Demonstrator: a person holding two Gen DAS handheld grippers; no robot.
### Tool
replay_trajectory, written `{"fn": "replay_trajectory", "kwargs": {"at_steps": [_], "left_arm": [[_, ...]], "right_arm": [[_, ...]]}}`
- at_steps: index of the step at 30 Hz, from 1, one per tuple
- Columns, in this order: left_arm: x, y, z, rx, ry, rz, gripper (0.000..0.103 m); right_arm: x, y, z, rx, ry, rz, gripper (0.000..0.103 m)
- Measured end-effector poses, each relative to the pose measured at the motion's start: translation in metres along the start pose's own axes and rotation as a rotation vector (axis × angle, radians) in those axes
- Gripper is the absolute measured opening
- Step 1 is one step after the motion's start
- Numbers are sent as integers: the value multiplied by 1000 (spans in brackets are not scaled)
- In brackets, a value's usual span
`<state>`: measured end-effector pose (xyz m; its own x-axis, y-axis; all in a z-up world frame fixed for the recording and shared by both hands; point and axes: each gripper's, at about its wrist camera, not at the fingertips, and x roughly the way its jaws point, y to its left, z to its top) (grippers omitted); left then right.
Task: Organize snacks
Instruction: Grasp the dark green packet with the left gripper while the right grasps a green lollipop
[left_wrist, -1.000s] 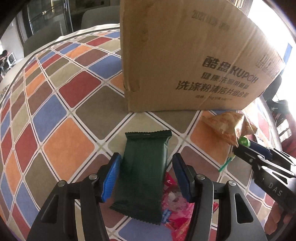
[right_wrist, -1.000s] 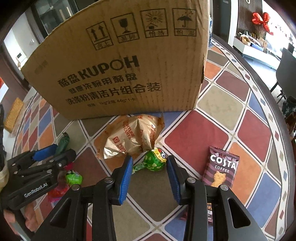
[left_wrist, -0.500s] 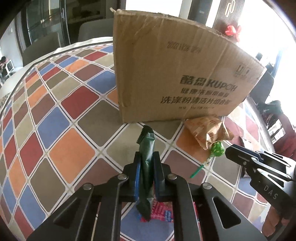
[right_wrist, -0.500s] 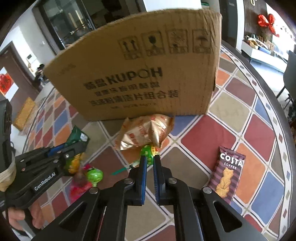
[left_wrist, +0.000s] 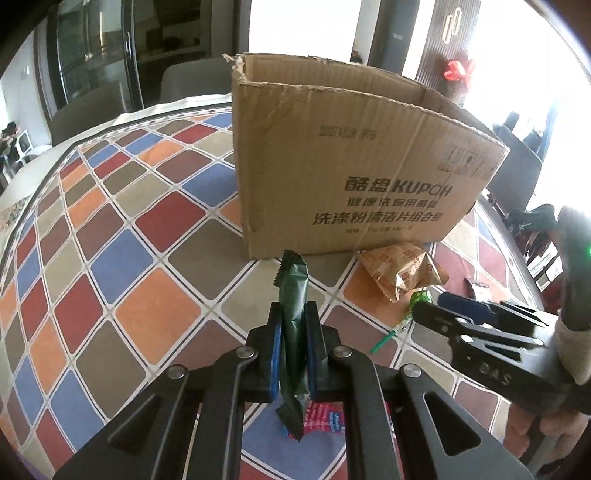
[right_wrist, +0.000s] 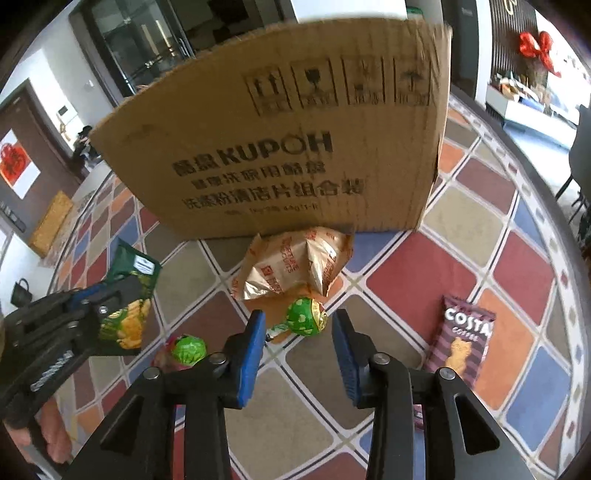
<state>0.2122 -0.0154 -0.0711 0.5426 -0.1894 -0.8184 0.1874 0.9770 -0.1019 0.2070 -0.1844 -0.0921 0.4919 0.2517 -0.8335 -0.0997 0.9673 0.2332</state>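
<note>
My left gripper (left_wrist: 291, 347) is shut on a dark green snack packet (left_wrist: 293, 314) and holds it edge-up above the table, in front of the open cardboard box (left_wrist: 351, 166). The packet also shows in the right wrist view (right_wrist: 129, 295). My right gripper (right_wrist: 299, 347) is open, its blue pads on either side of a green lollipop (right_wrist: 306, 314) that lies on the table. A crumpled gold snack bag (right_wrist: 295, 262) lies against the box (right_wrist: 295, 147).
A Costa Coffee packet (right_wrist: 461, 336) lies to the right. A second green lollipop (right_wrist: 189, 350) and a pink-red wrapper (left_wrist: 325, 417) lie under the left gripper. The checked tablecloth (left_wrist: 110, 258) covers a round table; its edge curves near right.
The left gripper stayed shut on the green packet and rose higher. The right gripper was shut half a second ago and is now open around the lollipop.
</note>
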Motion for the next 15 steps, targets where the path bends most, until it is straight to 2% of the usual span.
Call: {"fn": "replay_trajectory", "kwargs": {"at_steps": [5,7,15], "left_arm": [[5,-3,0,6,11,-10,12],[6,-4,0,10,12,-13,12],[-2,-9,2,11,-7,-31,12]], "right_arm": [[12,-6,2,36,14,3,37],[16,-8,3,40,23,6,28],[-4,-4,1,33,-24,8,27]]}}
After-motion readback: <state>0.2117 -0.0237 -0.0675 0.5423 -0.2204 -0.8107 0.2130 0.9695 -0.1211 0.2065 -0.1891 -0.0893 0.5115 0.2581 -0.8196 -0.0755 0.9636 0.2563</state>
